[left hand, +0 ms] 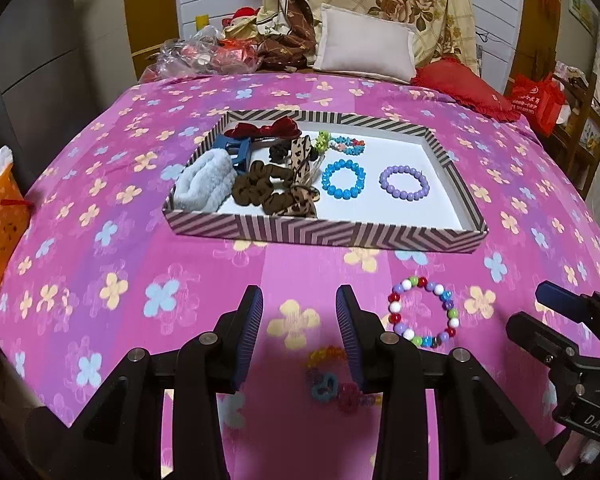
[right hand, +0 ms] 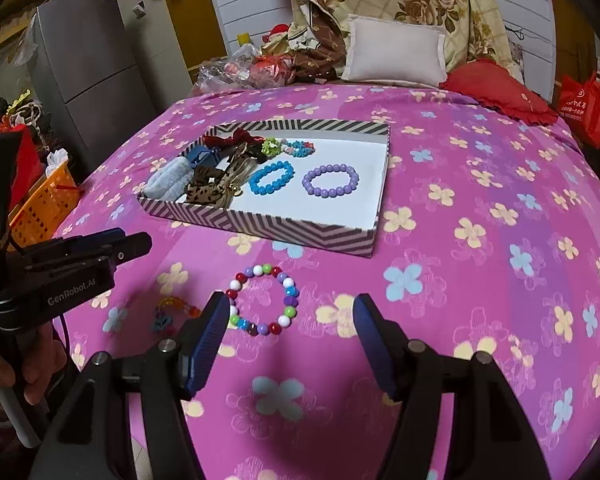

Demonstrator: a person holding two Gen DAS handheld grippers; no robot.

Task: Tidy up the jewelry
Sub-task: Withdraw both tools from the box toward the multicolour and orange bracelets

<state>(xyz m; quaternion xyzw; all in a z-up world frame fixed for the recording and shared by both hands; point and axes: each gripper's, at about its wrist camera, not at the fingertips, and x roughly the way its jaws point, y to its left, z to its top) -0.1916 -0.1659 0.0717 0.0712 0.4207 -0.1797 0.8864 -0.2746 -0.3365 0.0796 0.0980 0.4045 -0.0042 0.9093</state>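
Note:
A striped tray point(left hand: 324, 232) point(right hand: 260, 226) on the pink bed holds a blue bead bracelet point(left hand: 343, 180) point(right hand: 271, 177), a purple bead bracelet point(left hand: 404, 182) point(right hand: 331, 180), scrunchies and hair clips. A multicolour bead bracelet point(left hand: 422, 312) point(right hand: 263, 300) lies on the sheet in front of the tray. A small colourful hair tie point(left hand: 332, 380) point(right hand: 172, 314) lies nearer. My left gripper point(left hand: 299, 332) is open and empty above the hair tie. My right gripper point(right hand: 290, 340) is open and empty just short of the multicolour bracelet.
An orange basket point(left hand: 0, 232) point(right hand: 46, 208) stands off the bed's left side. Pillows point(left hand: 366, 42) and a red cushion point(right hand: 500, 90) lie at the far end. A grey fridge point(right hand: 88, 72) stands at left.

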